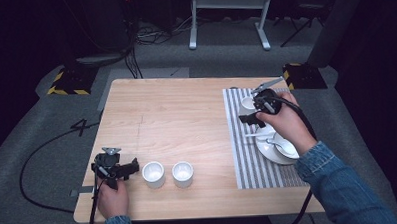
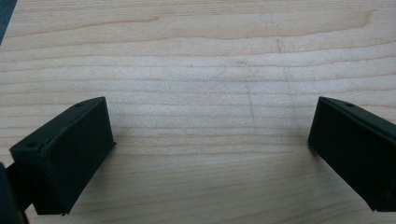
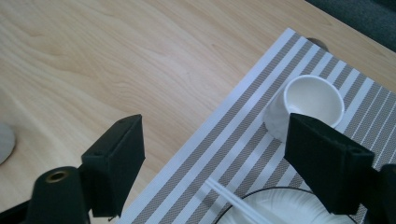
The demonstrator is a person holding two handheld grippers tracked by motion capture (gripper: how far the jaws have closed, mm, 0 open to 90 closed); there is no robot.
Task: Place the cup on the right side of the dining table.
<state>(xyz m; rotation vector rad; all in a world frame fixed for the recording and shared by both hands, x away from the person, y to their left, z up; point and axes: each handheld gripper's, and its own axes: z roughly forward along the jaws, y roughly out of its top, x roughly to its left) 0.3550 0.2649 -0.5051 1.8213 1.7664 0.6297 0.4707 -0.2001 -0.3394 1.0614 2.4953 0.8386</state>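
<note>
My left gripper (image 1: pixel 131 168) rests open at the table's front left, its jaws wide apart over bare wood (image 2: pixel 210 135), just left of two white cups (image 1: pixel 153 174) (image 1: pixel 182 173). My right gripper (image 1: pixel 247 119) is open above the striped placemat (image 1: pixel 248 150), with nothing between its jaws (image 3: pixel 215 154). A third white cup (image 3: pixel 306 105) stands upright on the placemat (image 3: pixel 243 154) beside and just beyond the right-hand jaw. A white plate (image 1: pixel 270 150) with a bowl and a white utensil (image 3: pixel 238 203) lies close by, partly under the hand.
The wooden table (image 1: pixel 171 118) is broad and bare in its middle and back. A white-legged stand (image 1: pixel 228 21) and yellow-black floor blocks (image 1: pixel 68 82) sit beyond the table. Cables trail from both grippers.
</note>
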